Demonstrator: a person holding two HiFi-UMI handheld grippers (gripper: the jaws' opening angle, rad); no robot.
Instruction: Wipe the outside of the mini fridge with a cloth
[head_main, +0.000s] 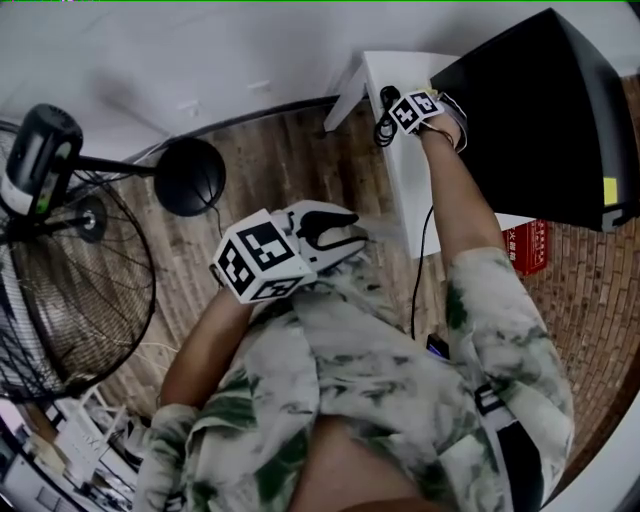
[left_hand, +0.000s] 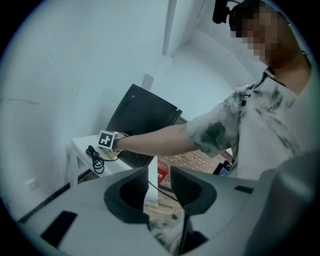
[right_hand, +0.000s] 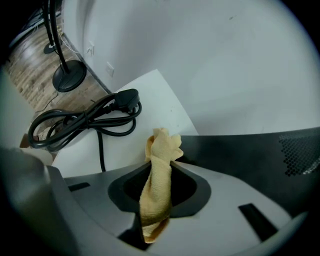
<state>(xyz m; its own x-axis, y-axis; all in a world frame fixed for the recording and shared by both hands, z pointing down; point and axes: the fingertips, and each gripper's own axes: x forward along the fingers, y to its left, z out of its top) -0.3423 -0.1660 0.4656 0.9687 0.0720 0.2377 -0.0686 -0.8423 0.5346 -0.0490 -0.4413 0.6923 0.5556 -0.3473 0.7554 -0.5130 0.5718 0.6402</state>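
The black mini fridge (head_main: 540, 110) stands on a small white table (head_main: 395, 75). My right gripper (head_main: 408, 112) is beside the fridge's left side, shut on a yellow cloth (right_hand: 161, 145). In the right gripper view the cloth's bunched tip sticks out past the jaws and lies at the fridge's dark wall (right_hand: 240, 155). My left gripper (head_main: 330, 232) is held back near the person's chest, far from the fridge, open with a narrow gap and nothing between its fingers (left_hand: 186, 187). The left gripper view shows the fridge (left_hand: 145, 112) and the outstretched right arm.
A coiled black power cable (right_hand: 85, 120) with its plug lies on the table next to the right gripper. A standing fan (head_main: 60, 260) with a round base (head_main: 190, 177) stands on the wooden floor at left. A red box (head_main: 527, 247) sits under the table.
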